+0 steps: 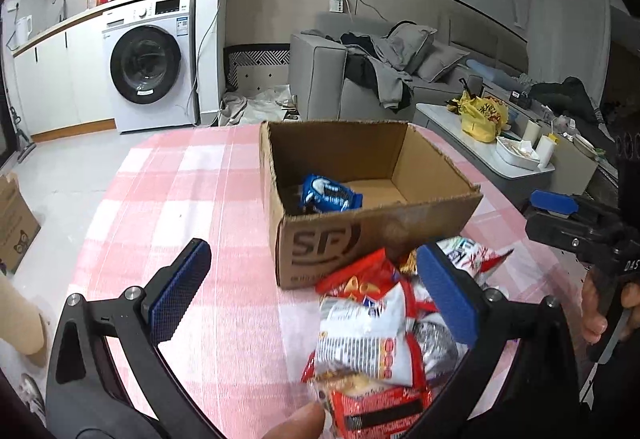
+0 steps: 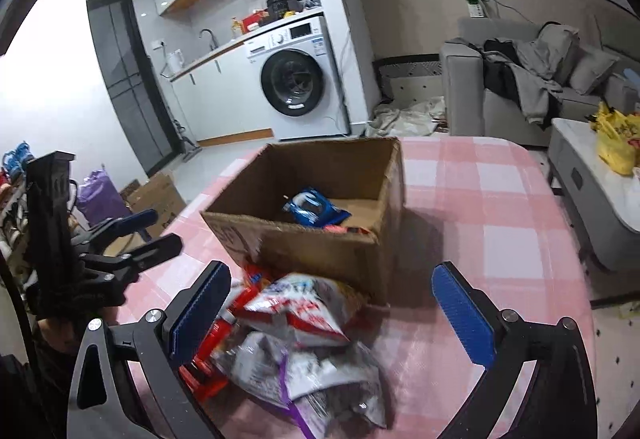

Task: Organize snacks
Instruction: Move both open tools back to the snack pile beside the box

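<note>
Left wrist view: my left fingers (image 1: 316, 279) and right fingers (image 2: 332, 303) spread wide, empty, over a pink checked tabletop (image 1: 180, 199). One brown cardboard box (image 1: 360, 235) ahead holds one blue packet (image 1: 330, 195); crinkly snack packets (image 2: 296, 331) lie heaped between my fingers.

The brown cardboard box (image 1: 360, 239) bears a dark "SF" logo on its near wall; other print stays illegible.
</note>
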The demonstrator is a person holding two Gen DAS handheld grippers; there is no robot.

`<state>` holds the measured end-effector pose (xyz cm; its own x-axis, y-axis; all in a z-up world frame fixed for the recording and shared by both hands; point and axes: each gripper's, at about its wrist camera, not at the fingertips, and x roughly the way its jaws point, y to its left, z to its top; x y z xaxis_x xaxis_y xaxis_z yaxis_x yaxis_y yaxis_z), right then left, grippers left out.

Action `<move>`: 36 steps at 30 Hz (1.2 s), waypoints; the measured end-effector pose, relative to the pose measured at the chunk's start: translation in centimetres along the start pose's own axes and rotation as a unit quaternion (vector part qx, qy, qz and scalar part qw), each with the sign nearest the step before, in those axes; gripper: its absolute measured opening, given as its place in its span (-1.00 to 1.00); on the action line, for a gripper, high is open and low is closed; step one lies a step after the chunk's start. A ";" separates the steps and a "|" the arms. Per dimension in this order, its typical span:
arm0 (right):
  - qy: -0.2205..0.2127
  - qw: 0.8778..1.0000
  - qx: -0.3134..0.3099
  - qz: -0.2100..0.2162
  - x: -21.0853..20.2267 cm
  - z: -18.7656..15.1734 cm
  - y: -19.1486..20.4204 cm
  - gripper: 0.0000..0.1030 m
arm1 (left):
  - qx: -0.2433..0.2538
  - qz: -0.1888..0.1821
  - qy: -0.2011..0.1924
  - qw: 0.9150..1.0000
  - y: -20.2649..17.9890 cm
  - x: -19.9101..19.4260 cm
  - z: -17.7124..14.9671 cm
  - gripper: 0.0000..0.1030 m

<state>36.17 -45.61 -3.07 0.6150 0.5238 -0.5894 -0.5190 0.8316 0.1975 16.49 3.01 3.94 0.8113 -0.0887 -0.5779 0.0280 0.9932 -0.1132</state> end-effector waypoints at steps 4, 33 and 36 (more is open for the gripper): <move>0.008 1.000 0.010 -0.011 -0.2 -1.3 -0.3 0.99 | -0.005 -0.002 0.010 1.000 0.2 -0.3 -1.4 0.99; 0.096 0.995 0.038 0.004 2.6 -6.3 -1.5 0.99 | -0.015 -0.042 0.071 0.996 0.7 3.2 -3.8 0.99; 0.106 0.993 0.044 0.015 3.1 -6.6 -1.6 0.99 | -0.020 -0.053 0.075 0.996 0.7 3.6 -3.9 0.99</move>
<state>35.01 -46.58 -10.34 0.4564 0.5060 -0.7319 -0.4755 0.8340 0.2800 17.16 3.06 -1.41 0.7079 -0.2069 -0.6753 0.0839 0.9740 -0.2105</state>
